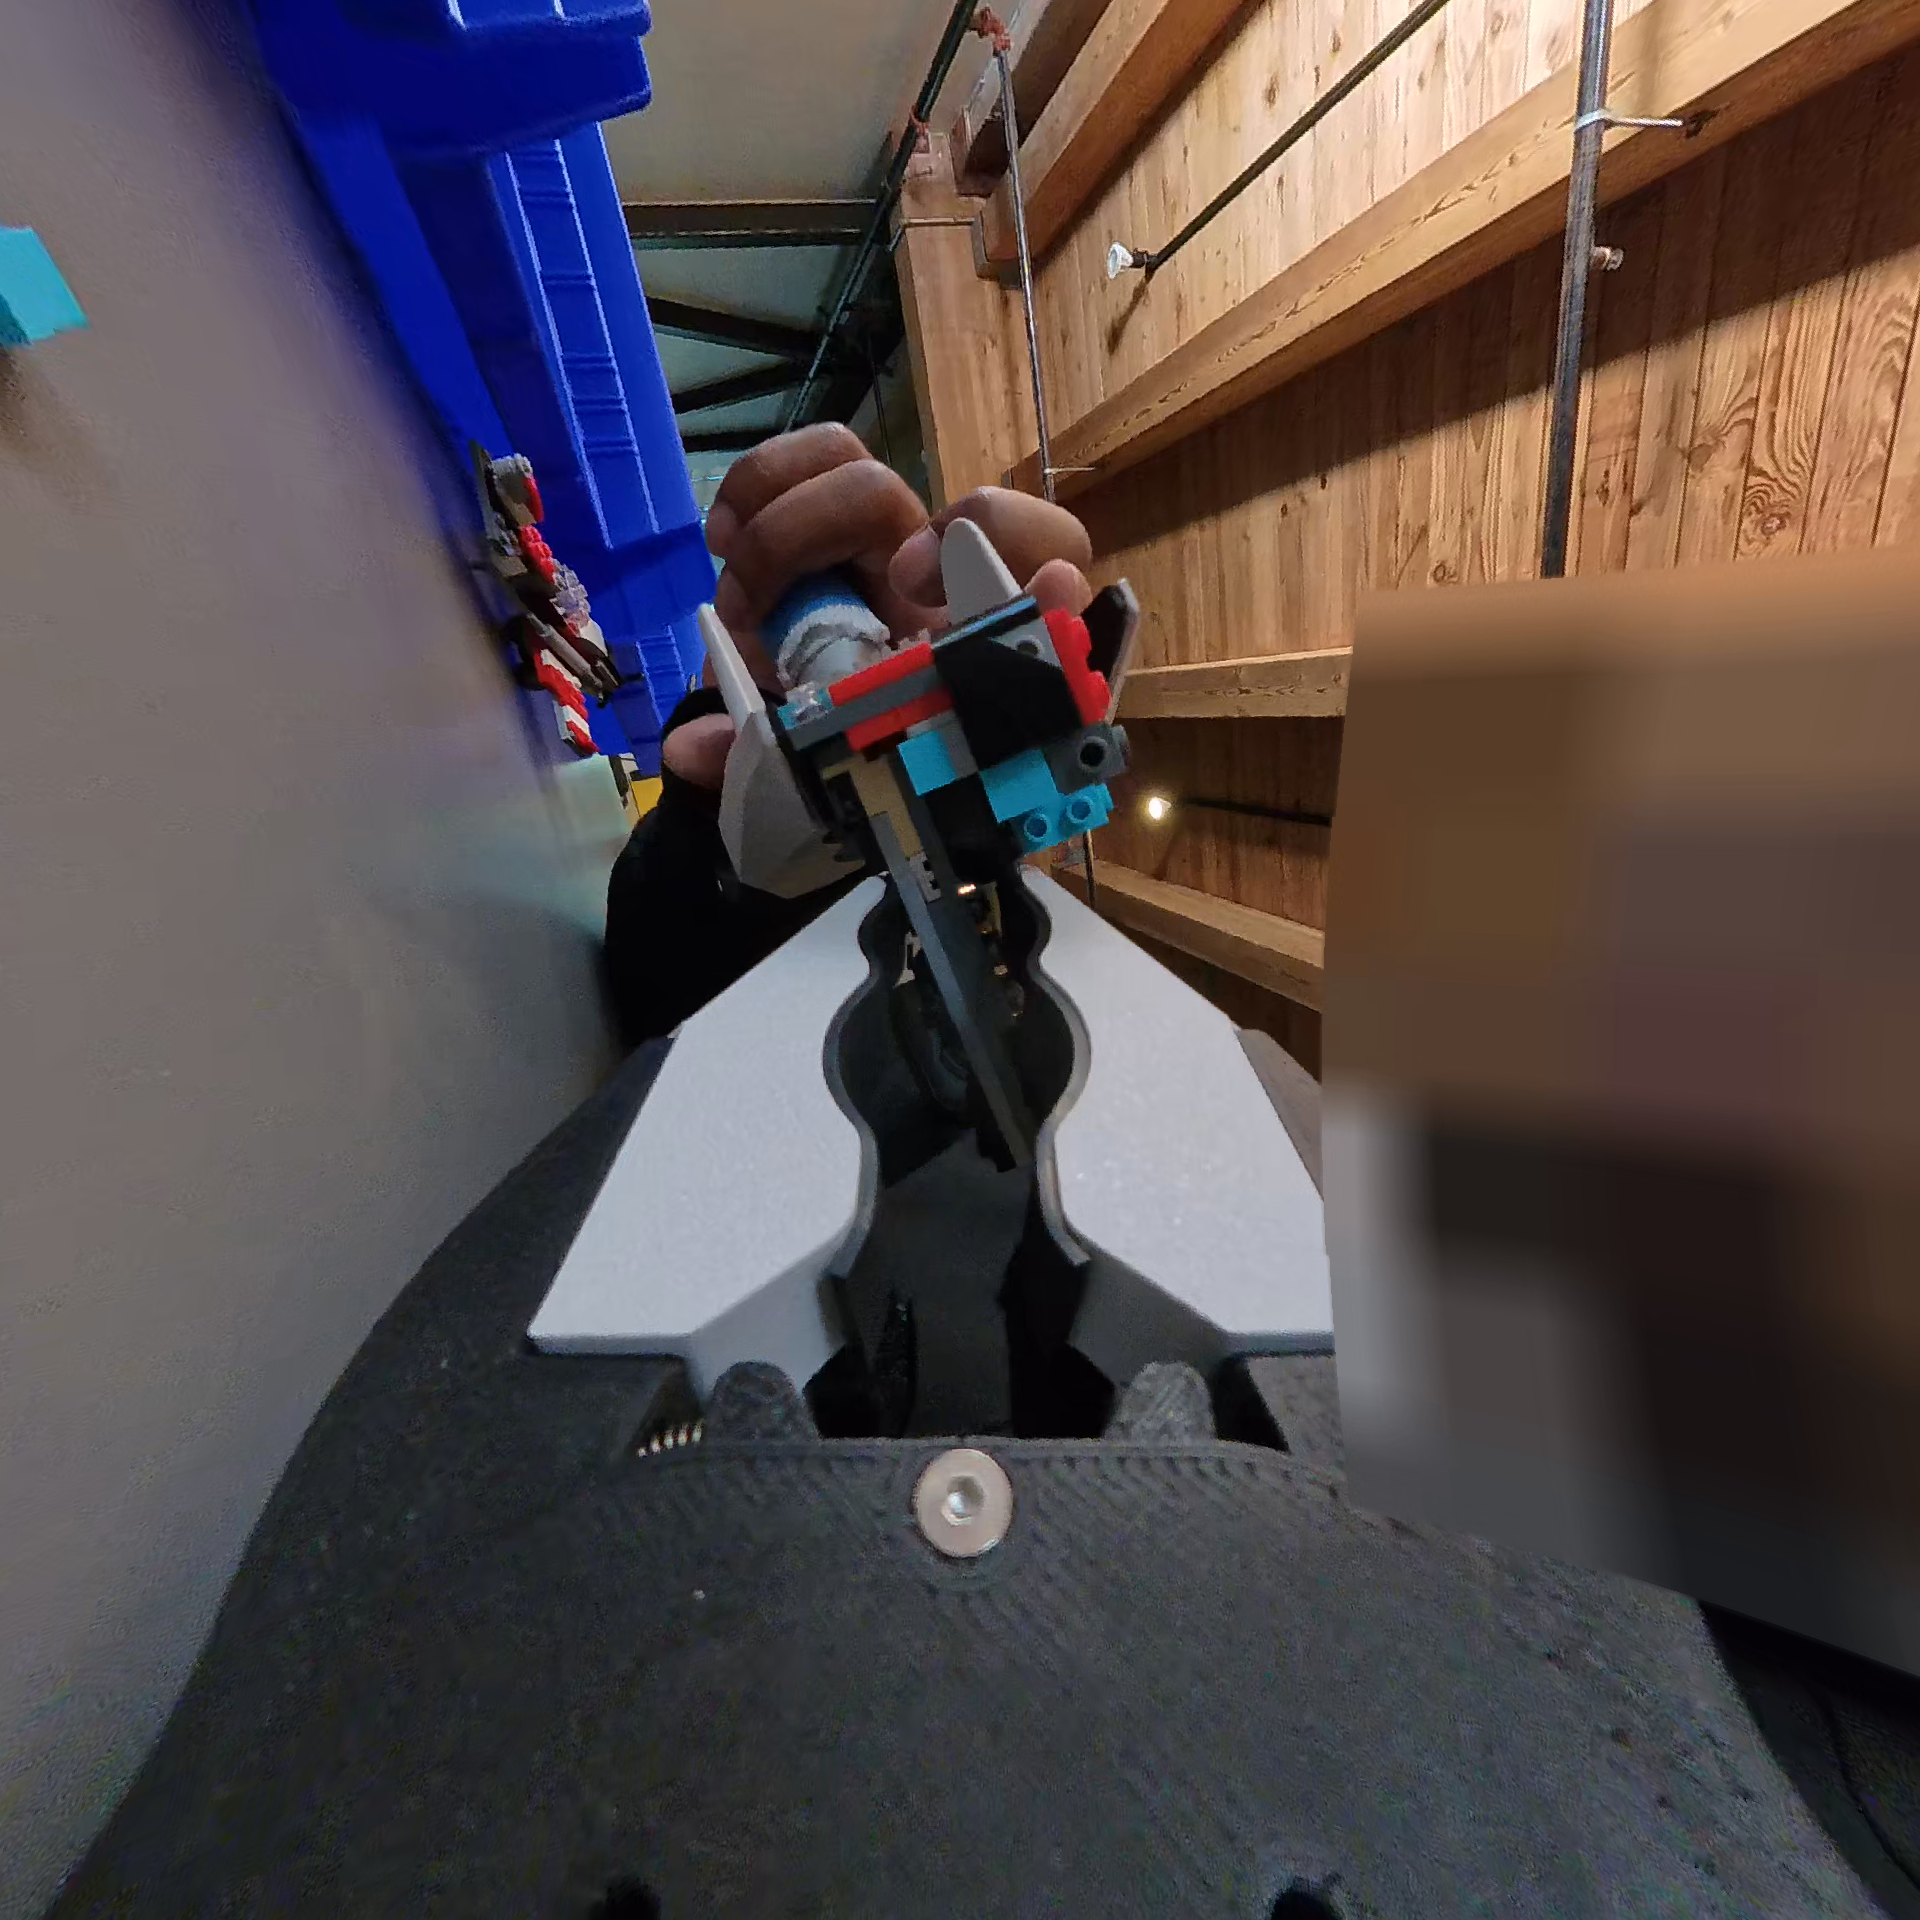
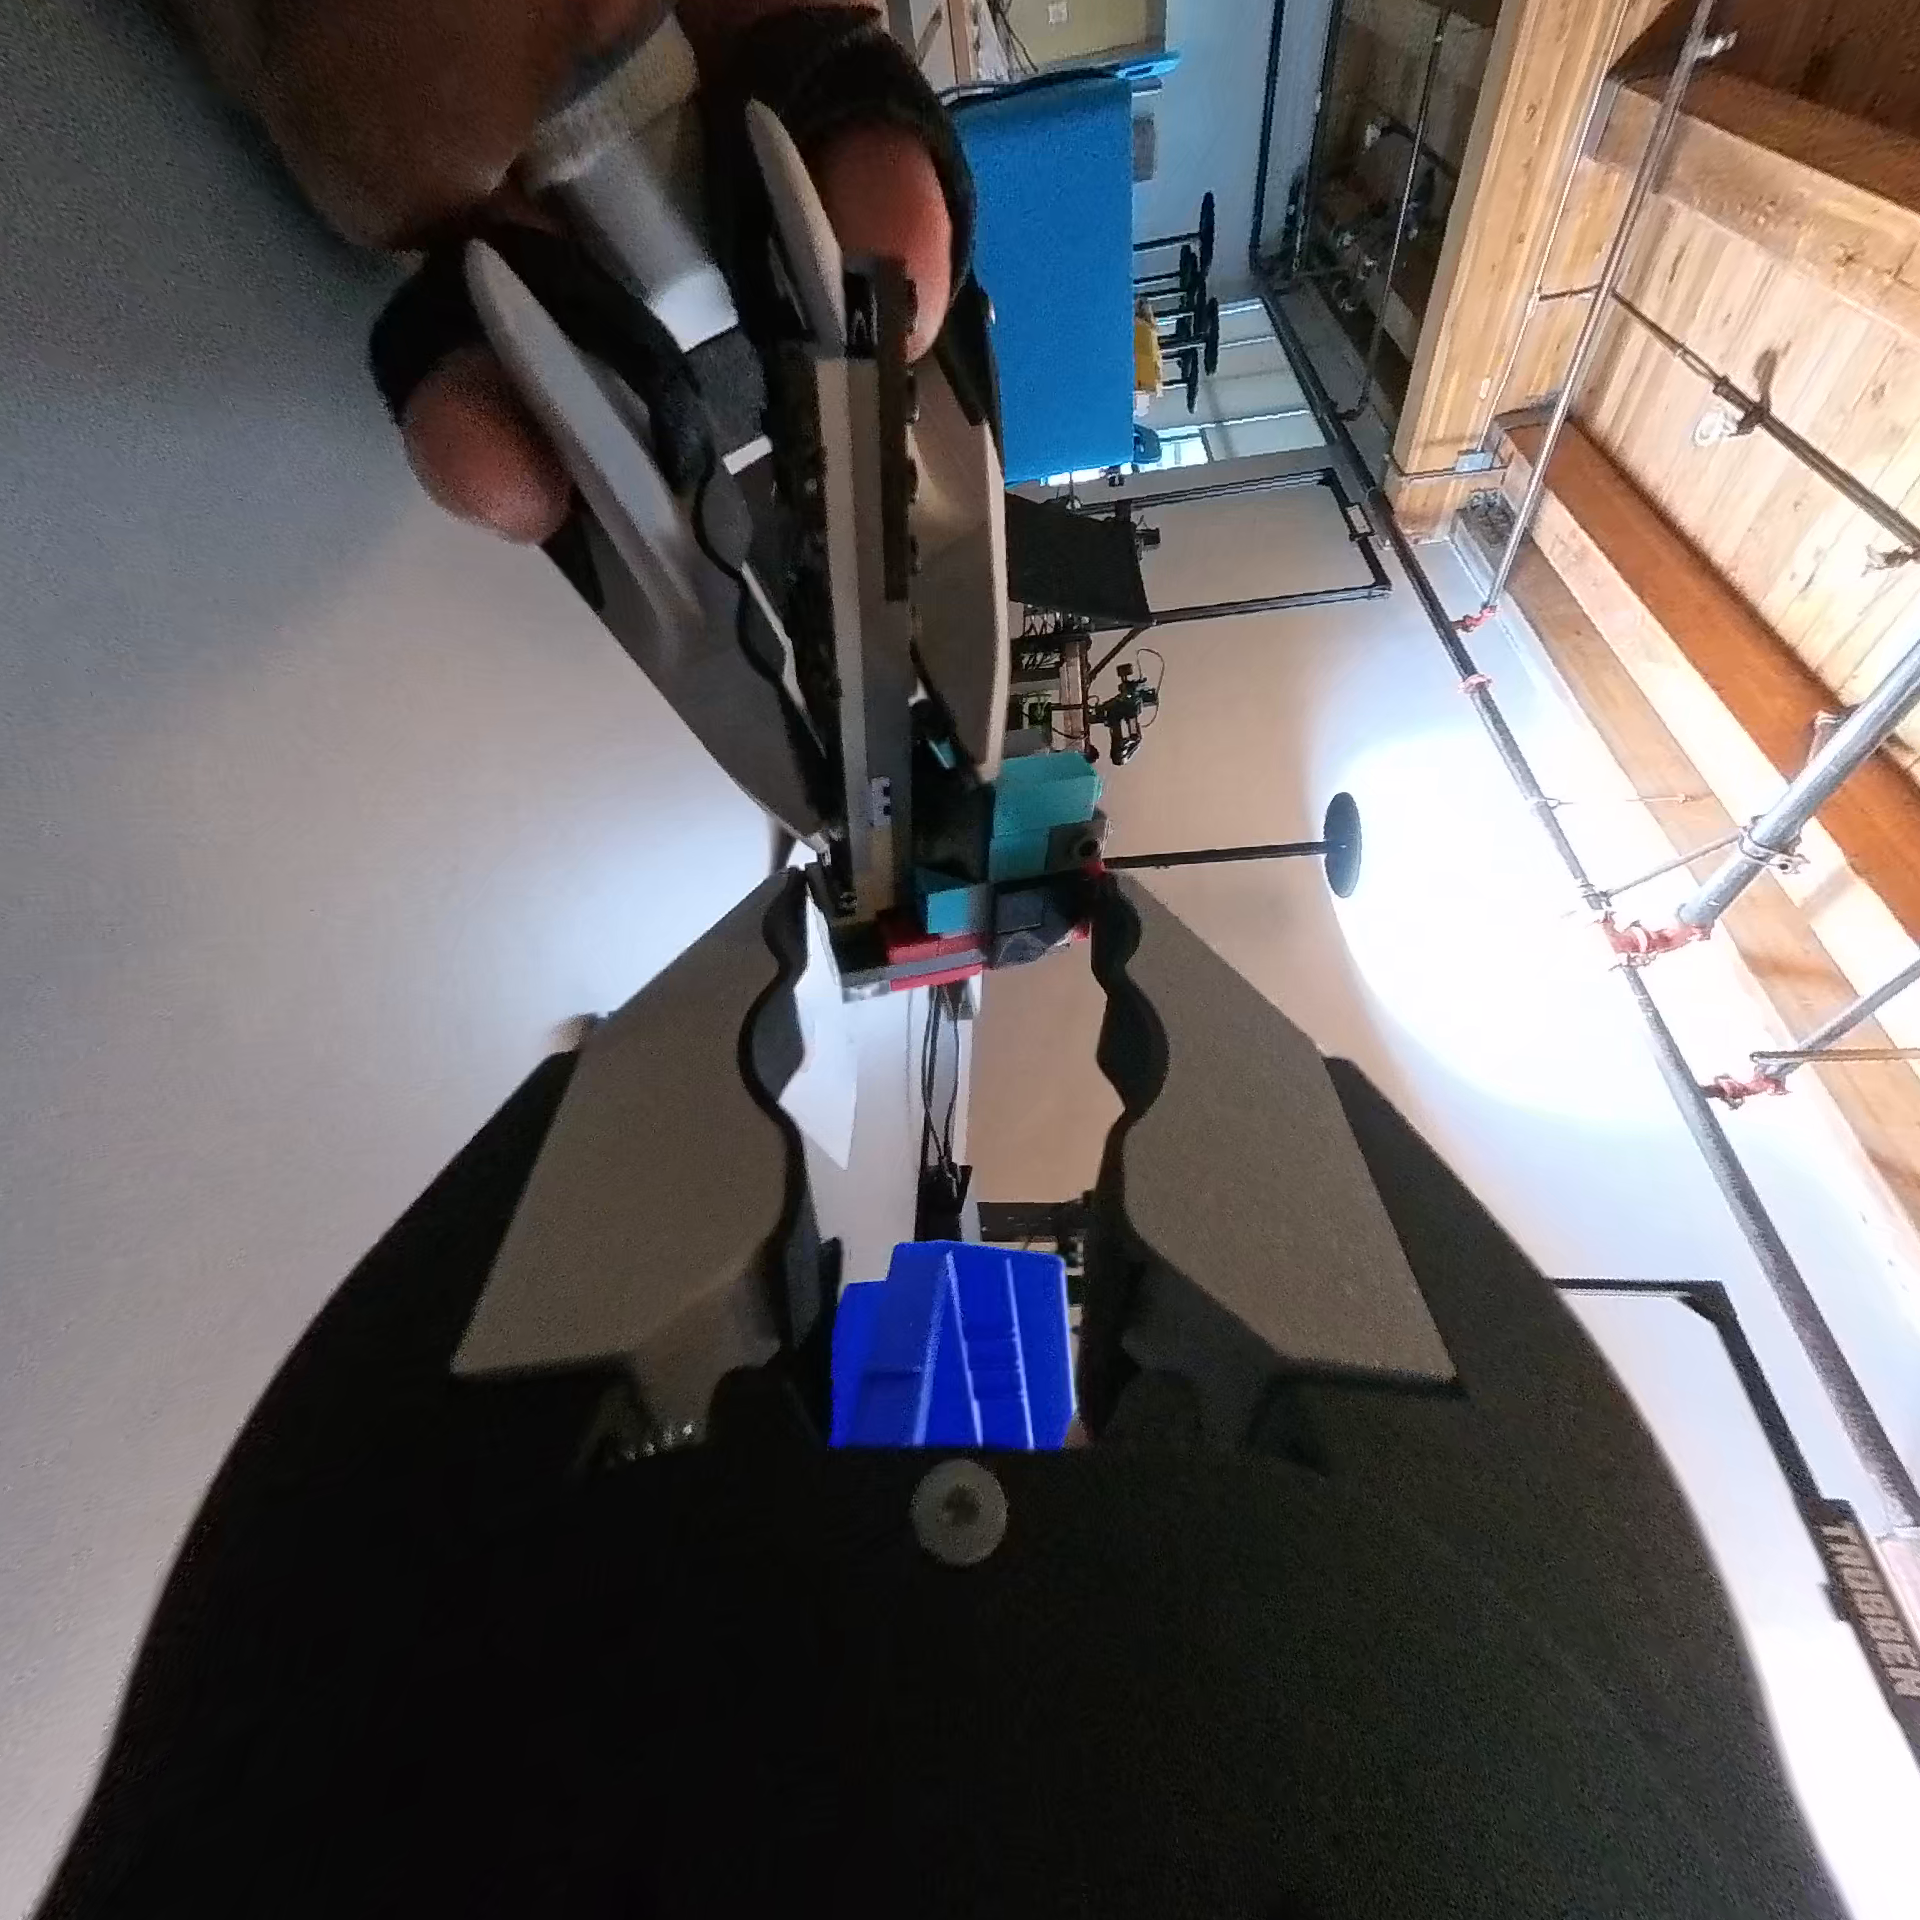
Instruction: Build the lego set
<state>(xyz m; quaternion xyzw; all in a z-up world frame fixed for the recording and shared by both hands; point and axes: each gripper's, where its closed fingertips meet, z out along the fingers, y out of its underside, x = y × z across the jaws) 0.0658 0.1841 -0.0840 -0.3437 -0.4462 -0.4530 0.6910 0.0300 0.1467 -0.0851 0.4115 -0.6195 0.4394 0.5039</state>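
The lego model (image 1: 977, 727), a block of red, teal, black and grey bricks on long dark and tan plates, is held in the air between both grippers. My left gripper (image 1: 945, 894) is shut on the model's long dark plate, which runs back between its pads. My right gripper (image 2: 951, 904) has its tips against both sides of the model's brick end (image 2: 956, 914), with the jaws wide apart. The right gripper's grey fingers (image 1: 753, 769) and the hand holding it show beyond the model. The left gripper's fingers (image 2: 623, 520) come in from the top of the right wrist view.
The grey table (image 1: 208, 831) runs up the left side of the tilted left wrist view. Blue bins (image 1: 561, 312) stand on it, with a second red, white and dark lego assembly (image 1: 540, 613) in front of them. A teal piece (image 1: 31, 286) lies at the left edge. A blue bin (image 2: 956, 1351) shows between my right fingers. Tip to tip, the grippers are about 5 cm apart.
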